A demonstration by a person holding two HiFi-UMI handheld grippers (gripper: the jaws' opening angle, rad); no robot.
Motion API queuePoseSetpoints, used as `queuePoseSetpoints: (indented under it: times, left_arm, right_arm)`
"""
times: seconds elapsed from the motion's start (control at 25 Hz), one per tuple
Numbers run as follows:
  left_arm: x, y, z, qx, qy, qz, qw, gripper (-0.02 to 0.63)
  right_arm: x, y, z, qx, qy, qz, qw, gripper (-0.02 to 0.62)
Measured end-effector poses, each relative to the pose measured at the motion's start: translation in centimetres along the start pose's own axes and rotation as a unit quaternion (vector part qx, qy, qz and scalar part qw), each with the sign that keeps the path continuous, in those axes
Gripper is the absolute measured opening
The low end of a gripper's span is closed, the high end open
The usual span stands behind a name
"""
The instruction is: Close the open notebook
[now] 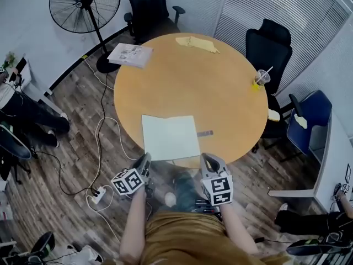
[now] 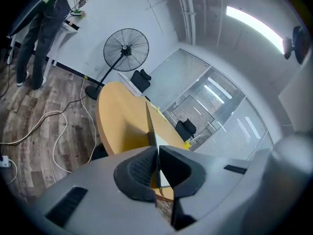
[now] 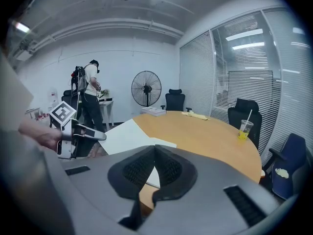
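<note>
Round table (image 1: 220, 87): its wooden top is being shown from above in the head view, and every place below is being given from it.
Standing fan (image 1: 84, 7): it is being kept on the floor beyond the table's far left edge.
Standing person (image 3: 88, 89): the figure is being caught in the right gripper view, on the floor well apart from the table's left side.
Far black chair (image 1: 150, 4): it is being parked just beyond the table's far edge.
Right black chair (image 1: 268, 46): it is being parked against the table's right edge.
Blue chair (image 1: 311, 120): it is being kept further out from the right edge than the black one.
Notebook (image 1: 170, 137): it is lying open at the table's near edge, with a white page turned up. In the right gripper view its left leaf is being held above a lower sheet lying flat on the tabletop.
Left gripper (image 2: 156, 153): its jaws are being pressed together on a thin leaf of the notebook, seen edge-on between the pads, at the table's near edge.
Right gripper (image 3: 154, 151): it is being held at the table's near edge, just beside the notebook's near right corner. Its jaws are being kept together, with white paper showing behind them; whether any of it is being pinched cannot be told.
Stack of papers (image 1: 130, 54): it is being left on the table's far left rim.
Yellow cloth (image 1: 197, 43): it is being left at the table's far edge.
Cup with straw (image 1: 261, 79): it is being left upright at the table's right rim.
Small dark strip (image 1: 205, 132): it is lying on the tabletop just beside the notebook's right edge.
</note>
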State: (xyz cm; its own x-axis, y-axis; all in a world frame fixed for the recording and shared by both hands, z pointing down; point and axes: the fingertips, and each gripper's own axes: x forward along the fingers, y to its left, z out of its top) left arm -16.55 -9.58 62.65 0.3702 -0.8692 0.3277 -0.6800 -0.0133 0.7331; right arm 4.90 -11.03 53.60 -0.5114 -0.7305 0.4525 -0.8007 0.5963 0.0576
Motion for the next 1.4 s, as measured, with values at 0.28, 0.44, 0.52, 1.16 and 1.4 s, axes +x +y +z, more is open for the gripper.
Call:
queuePoseSetpoints:
  times: [0.28,0.44,0.52,1.16,1.4]
  left_arm:
    - [-0.7,-0.6,0.5,0.017,-0.001,0.003,0.9998,0.041]
    - [-0.7,-1.4,0.9,0.045,0.003,0.006,0.9989,0.041]
    - [-0.5,-2.0,0.9,0.062,0.007,0.005,0.9981,0.041]
    - [0.7,-5.5,1.1,0.186,0.023,0.006,0.9823,0.05]
    - [1.0,-6.5,0.7,0.217,0.008,-0.004,0.9761,0.062]
  right_arm:
    - [-0.9,-0.2,0.7,0.004,-0.013,-0.008,1.0,0.012]
    - [-1.2,-0.5,0.7,0.006,-0.017,-0.012,1.0,0.011]
    - [-1.3,-0.4,0.7,0.005,-0.019,-0.011,1.0,0.012]
    - [-1.2,-0.8,0.5,-0.002,-0.015,-0.006,1.0,0.011]
    - [-1.0,-0.6,0.4,-0.004,-0.011,-0.002,1.0,0.011]
